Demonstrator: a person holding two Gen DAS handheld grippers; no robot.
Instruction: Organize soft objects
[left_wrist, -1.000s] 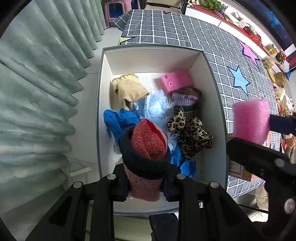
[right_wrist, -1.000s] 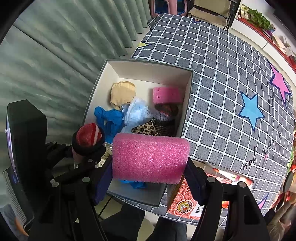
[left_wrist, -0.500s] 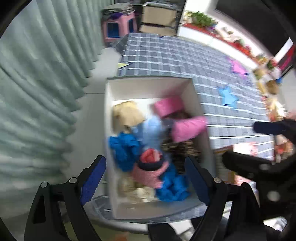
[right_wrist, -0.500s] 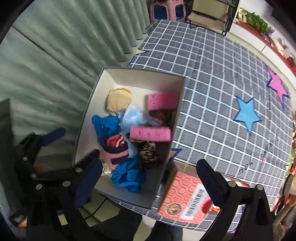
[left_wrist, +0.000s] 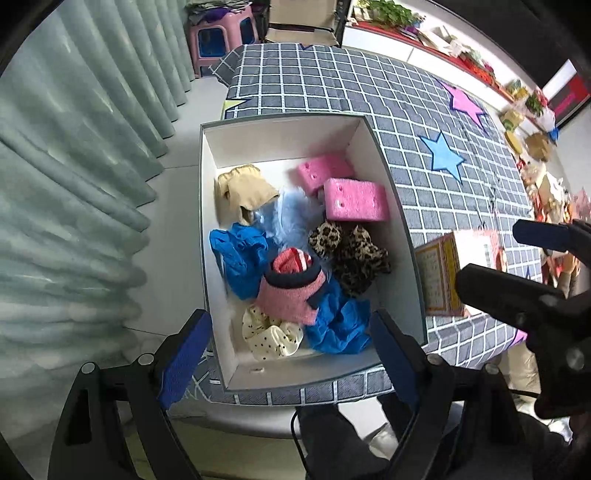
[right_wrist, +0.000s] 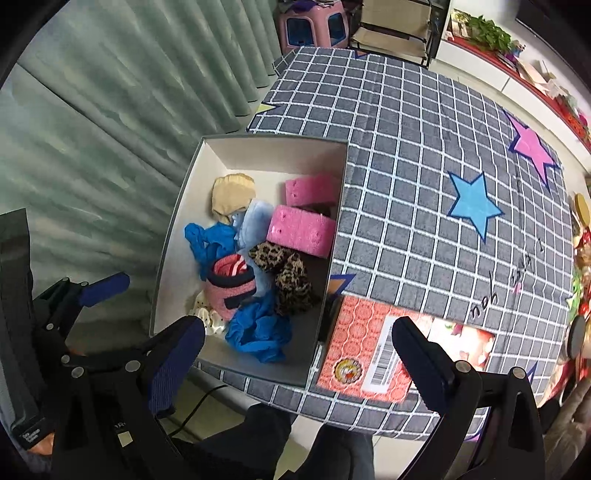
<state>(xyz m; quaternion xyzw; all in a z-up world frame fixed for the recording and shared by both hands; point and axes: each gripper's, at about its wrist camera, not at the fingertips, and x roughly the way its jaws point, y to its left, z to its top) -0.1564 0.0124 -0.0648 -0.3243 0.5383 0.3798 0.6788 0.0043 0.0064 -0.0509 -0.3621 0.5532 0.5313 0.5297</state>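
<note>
A white box (left_wrist: 210, 229) (right_wrist: 173, 236) on the checked table holds several soft things. A red-and-pink knitted hat (left_wrist: 291, 284) (right_wrist: 231, 286) lies in the middle, on blue cloth (left_wrist: 240, 254). A pink foam block (left_wrist: 356, 201) (right_wrist: 301, 229) lies at the box's right side, next to a second pink block (left_wrist: 325, 171) (right_wrist: 310, 188). A leopard-print cloth (left_wrist: 354, 254), a beige cloth (left_wrist: 243, 188) and a dotted cloth (left_wrist: 269, 338) lie around them. My left gripper (left_wrist: 290, 358) is open and empty above the box's near edge. My right gripper (right_wrist: 297, 360) is open and empty.
A red printed carton (right_wrist: 365, 347) (left_wrist: 441, 273) lies right of the box on the checked tablecloth (right_wrist: 424, 166). Green curtains (left_wrist: 74, 184) hang on the left. A pink stool (left_wrist: 221, 33) and a folding chair (right_wrist: 395, 22) stand beyond the table.
Both grippers opened and pulled back. The knitted hat dropped from my left gripper into the box, and the pink foam block dropped from my right gripper into the box.
</note>
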